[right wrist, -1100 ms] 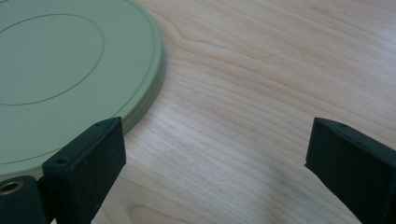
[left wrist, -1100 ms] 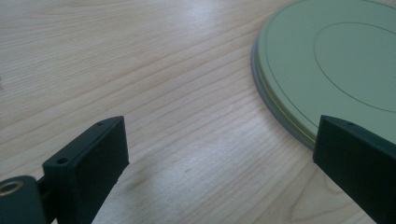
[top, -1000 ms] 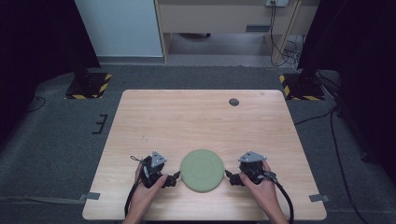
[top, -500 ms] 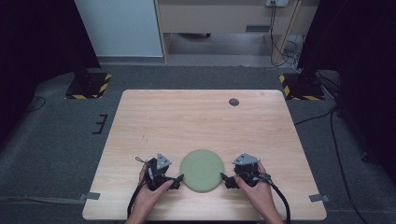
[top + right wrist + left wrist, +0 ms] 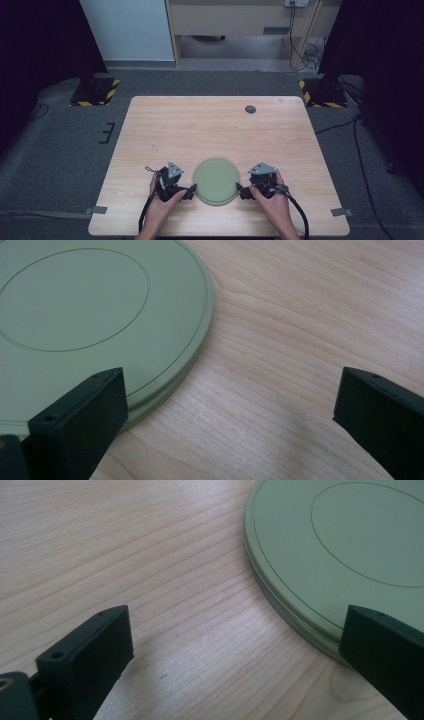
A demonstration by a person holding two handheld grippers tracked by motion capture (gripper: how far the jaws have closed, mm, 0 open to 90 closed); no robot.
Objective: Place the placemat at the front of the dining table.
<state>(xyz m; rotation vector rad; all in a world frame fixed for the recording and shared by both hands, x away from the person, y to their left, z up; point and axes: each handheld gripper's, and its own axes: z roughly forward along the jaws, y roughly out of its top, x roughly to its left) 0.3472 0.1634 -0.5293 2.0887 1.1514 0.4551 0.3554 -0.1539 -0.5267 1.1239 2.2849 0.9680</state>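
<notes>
We see the green plate (image 5: 217, 180) between both grippers, left gripper (image 5: 189, 190) and right gripper (image 5: 240, 190), jaws wide open at its rim.

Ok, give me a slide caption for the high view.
Two open hand-held grippers, left and right, flank a green disc on a wooden table.

**Pale wooden table and what rests on it**

A rectangular light-wood table (image 5: 225, 135) with visible grain stands on grey carpet. Near its front edge, midway across, lies a flat round sage-green disc (image 5: 217, 180) with a raised rim and a faint engraved inner circle; it sits flush on the wood, and a thin grey layer shows under its edge. Near the far edge, right of centre, is a small dark round spot (image 5: 250, 109).
</notes>
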